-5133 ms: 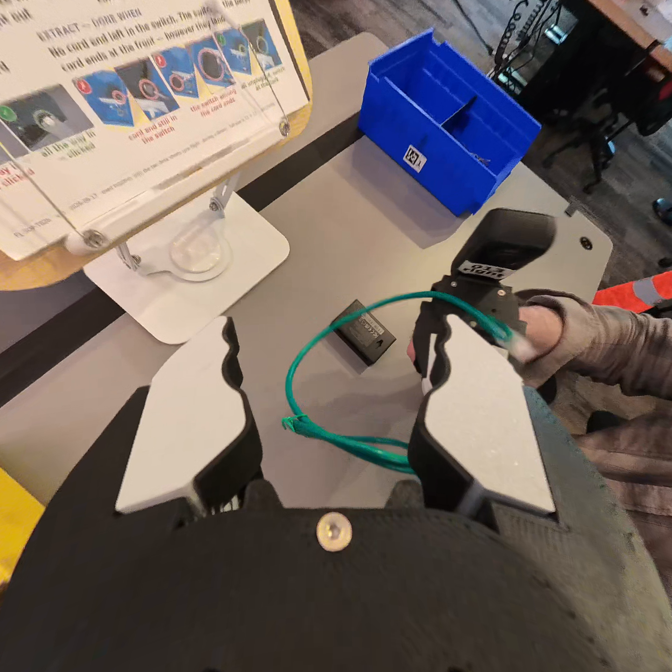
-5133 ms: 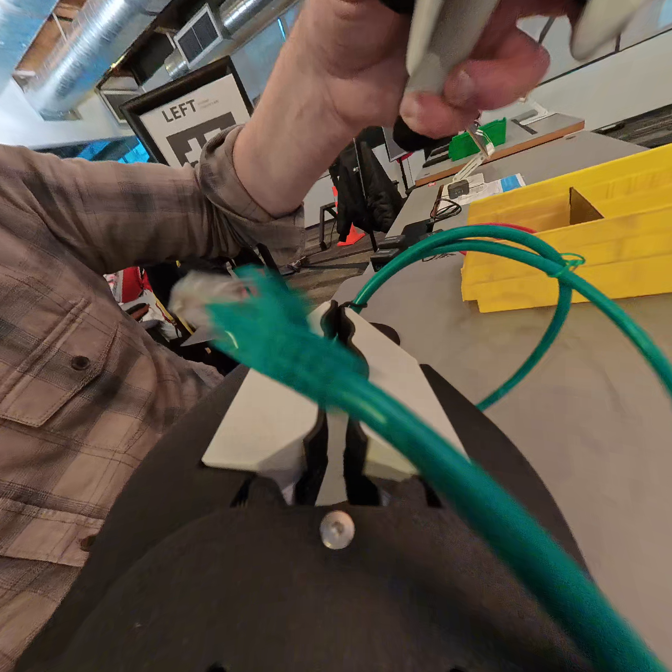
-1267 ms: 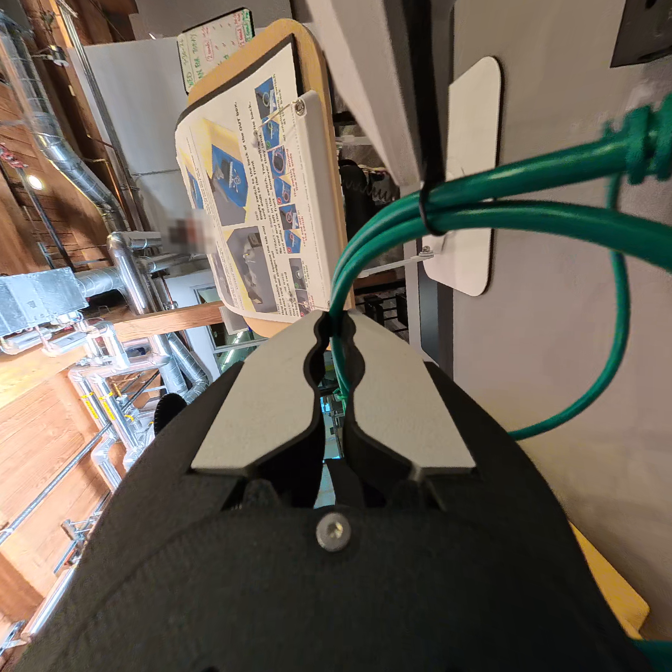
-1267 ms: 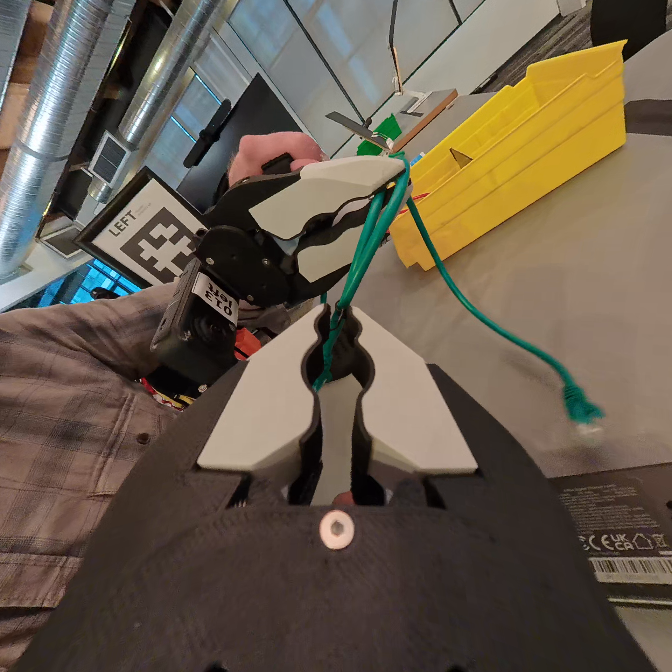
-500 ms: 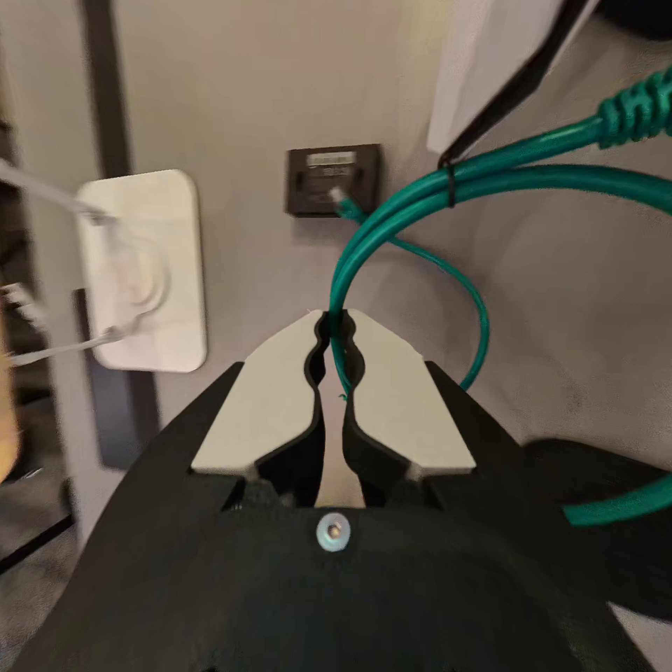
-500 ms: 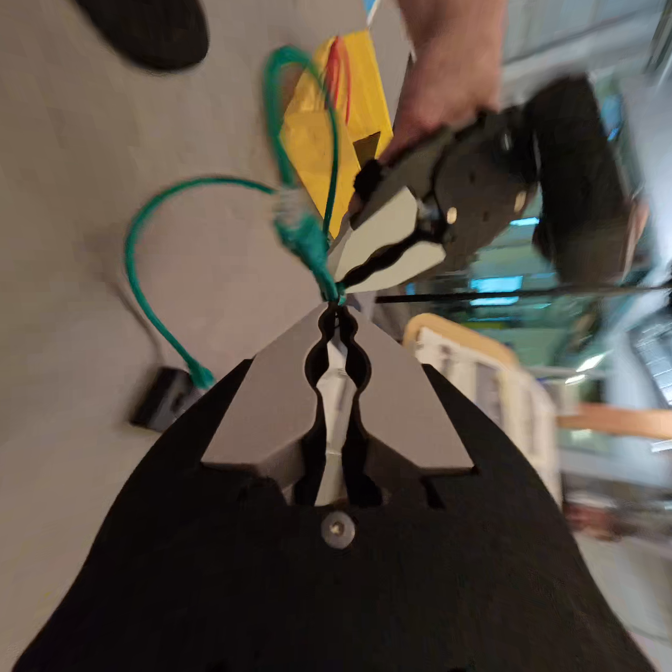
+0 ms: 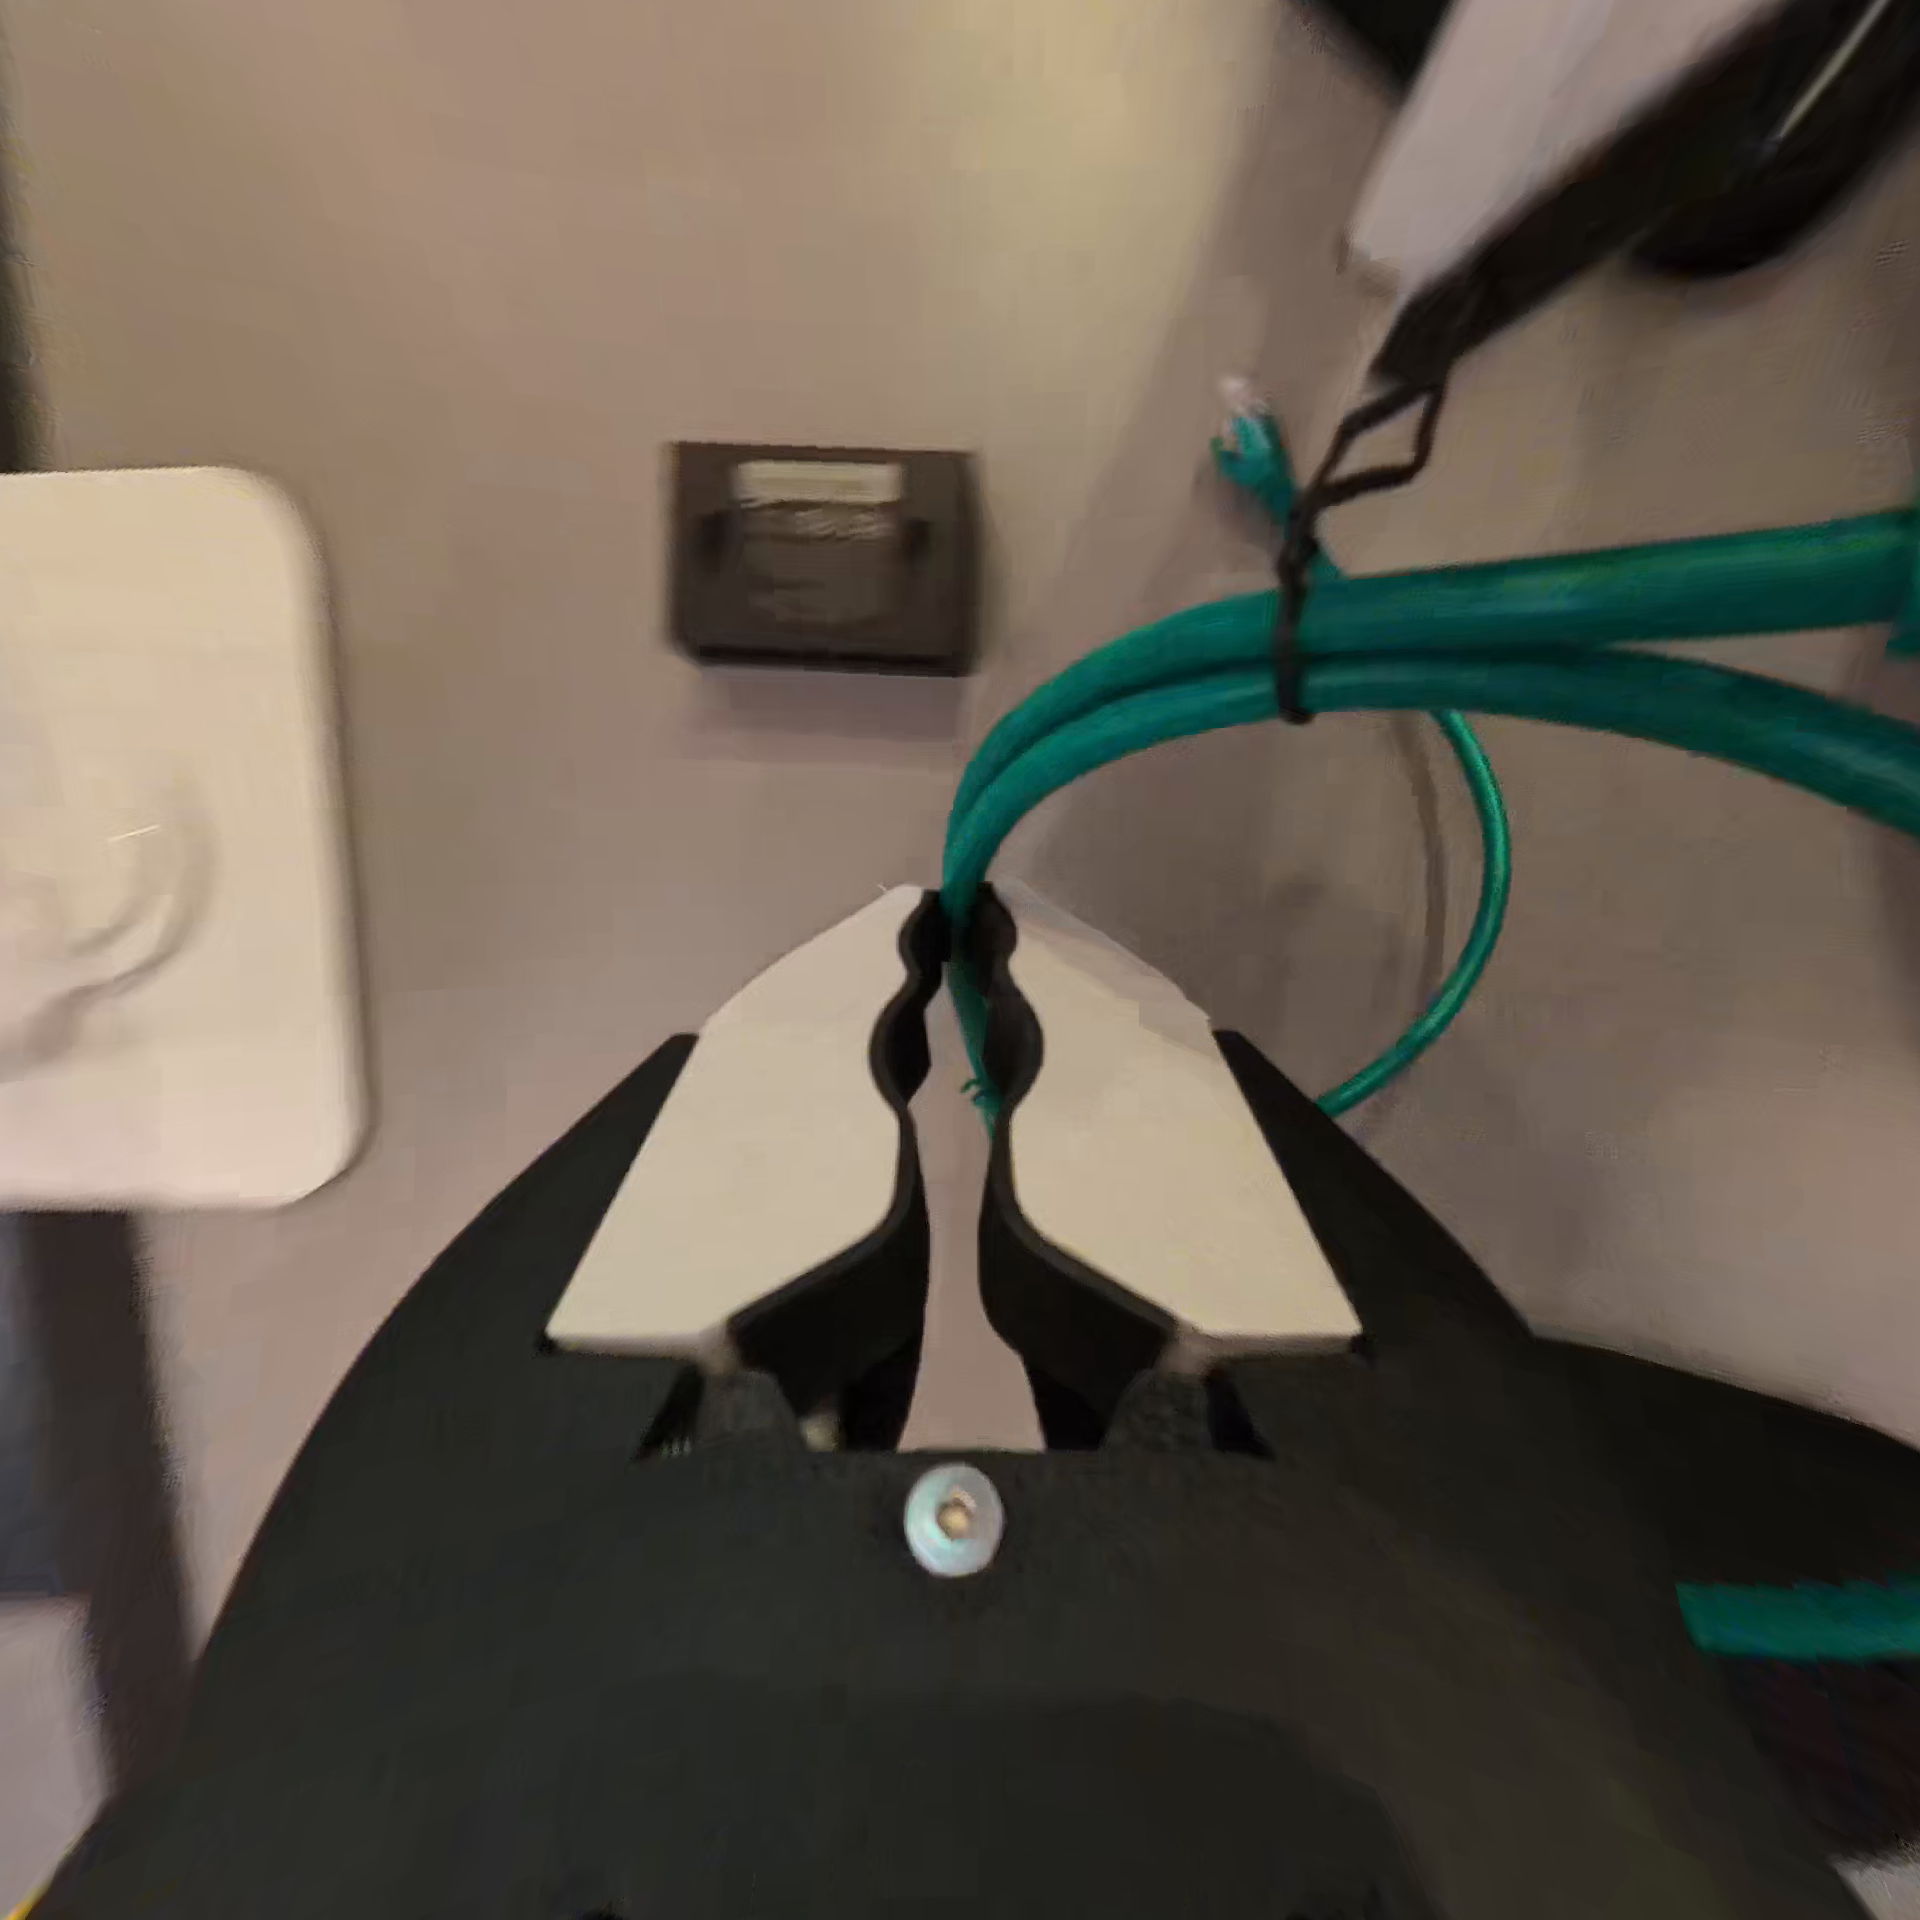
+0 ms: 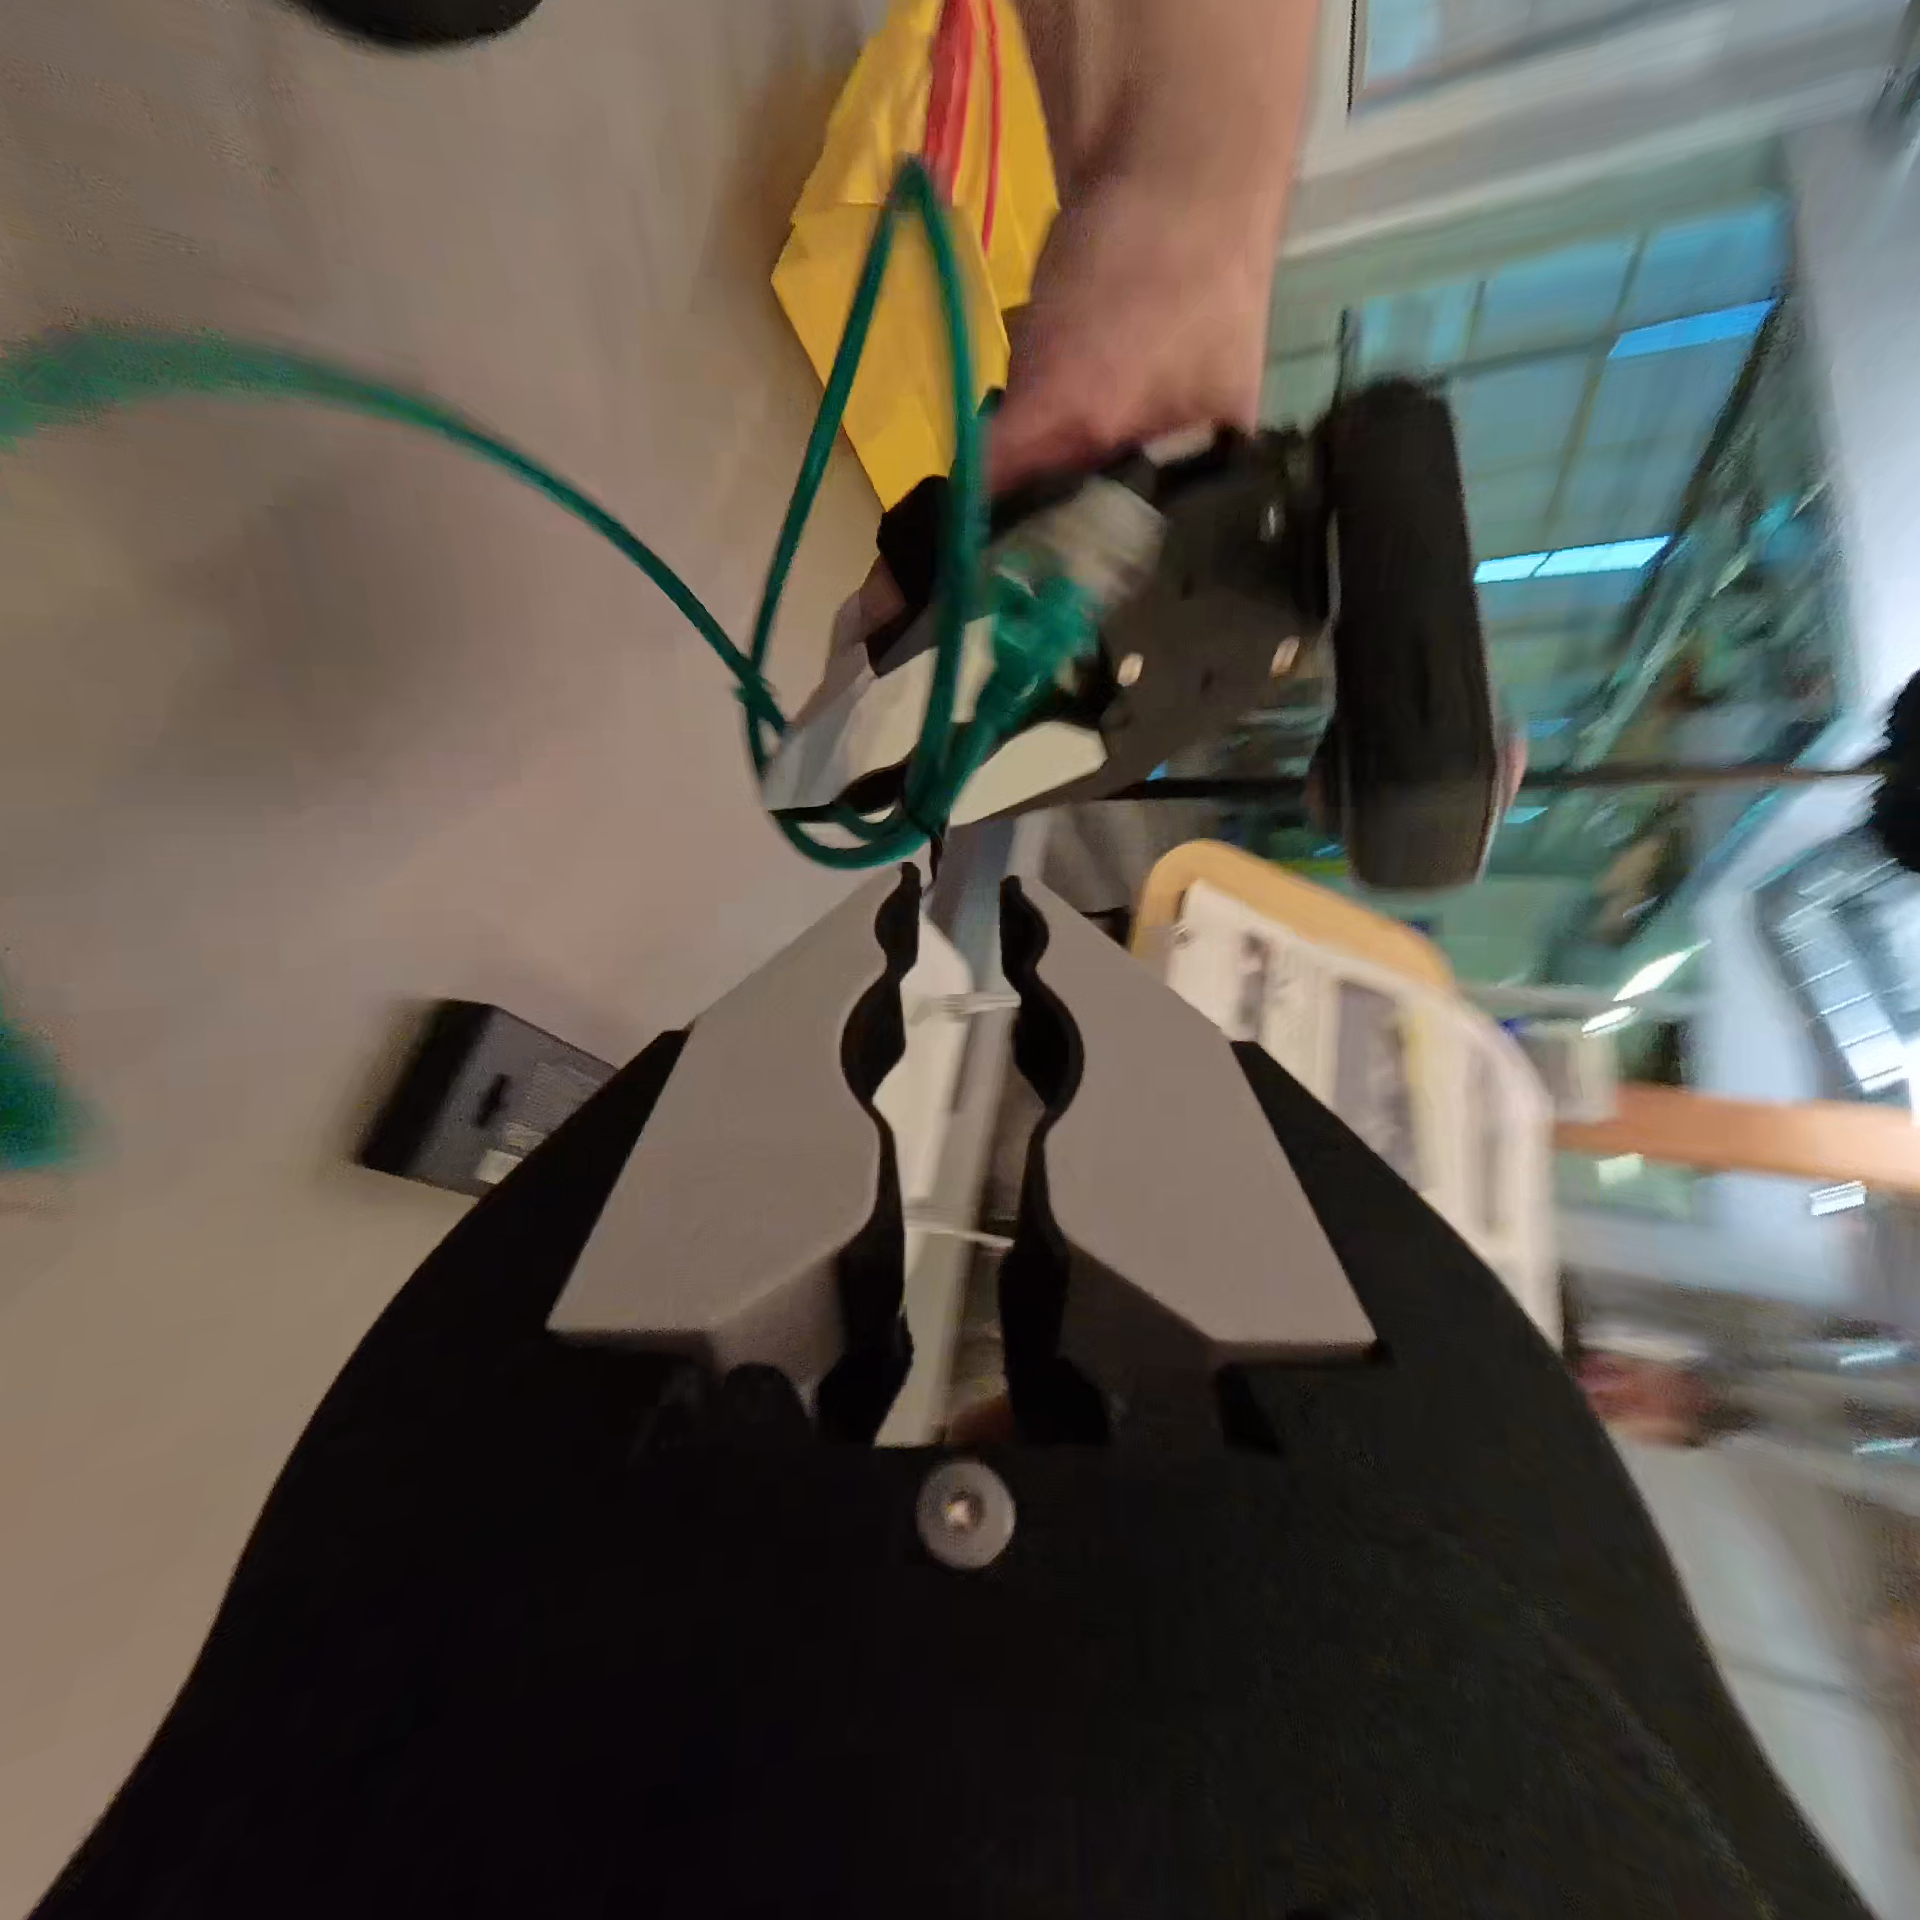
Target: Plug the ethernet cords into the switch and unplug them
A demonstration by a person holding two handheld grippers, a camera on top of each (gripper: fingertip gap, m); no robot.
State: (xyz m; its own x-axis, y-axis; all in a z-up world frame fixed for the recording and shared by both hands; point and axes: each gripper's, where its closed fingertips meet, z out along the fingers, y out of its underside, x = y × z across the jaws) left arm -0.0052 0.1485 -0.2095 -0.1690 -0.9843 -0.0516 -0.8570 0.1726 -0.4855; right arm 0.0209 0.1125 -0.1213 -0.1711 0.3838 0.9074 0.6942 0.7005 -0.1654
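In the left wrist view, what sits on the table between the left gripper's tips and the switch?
Nothing: bare grey table lies between left gripper and switch. The green cord arcs off right.

- Grey table [image 7: 520,260] — matte, bare in the middle.
- Black switch [image 7: 821,561] lies flat on it.
- White stand base [image 7: 156,831] sits left of the switch — apart.
- Yellow bin [image 8: 914,270] at its far edge.

The green ethernet cord [image 7: 1455,623], looped and bound with a black tie [image 7: 1294,644], hung above the table, one plug [image 7: 1252,447] free. The small black switch [image 7: 821,561] lay flat, nothing plugged in.
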